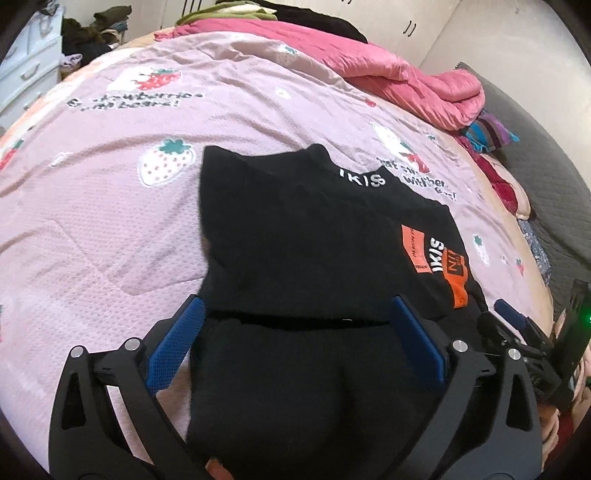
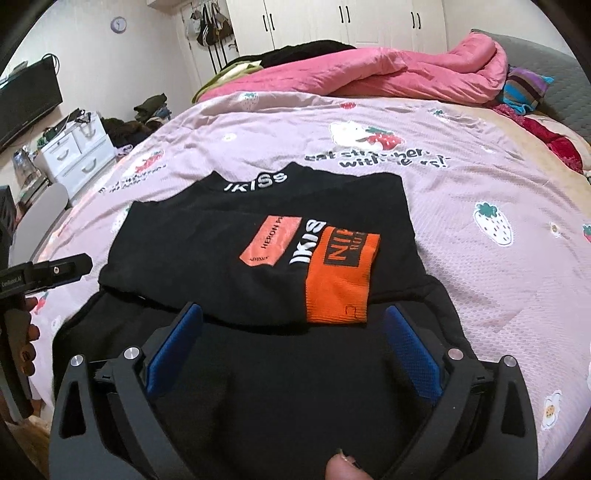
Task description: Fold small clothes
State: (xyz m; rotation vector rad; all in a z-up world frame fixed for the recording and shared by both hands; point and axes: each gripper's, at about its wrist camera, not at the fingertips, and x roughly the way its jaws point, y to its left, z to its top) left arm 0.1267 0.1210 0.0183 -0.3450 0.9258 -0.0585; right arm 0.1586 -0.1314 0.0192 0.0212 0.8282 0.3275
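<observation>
Now both grippers, left gripper [image 1: 295, 314] and right gripper [image 2: 293, 321], hover with fingers apart above the black top [image 2: 258, 229] (loosely folded); a careless regrasp could undo the fold.

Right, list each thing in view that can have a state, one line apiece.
black top: partly folded, flat on the bed, nothing gripping it
orange cuff: folded across the top's front
left gripper: open, over the black top's near edge
right gripper: open, over the black top's near edge
pink quilt: bunched at the bed's far side
wardrobe doors: shut
</observation>
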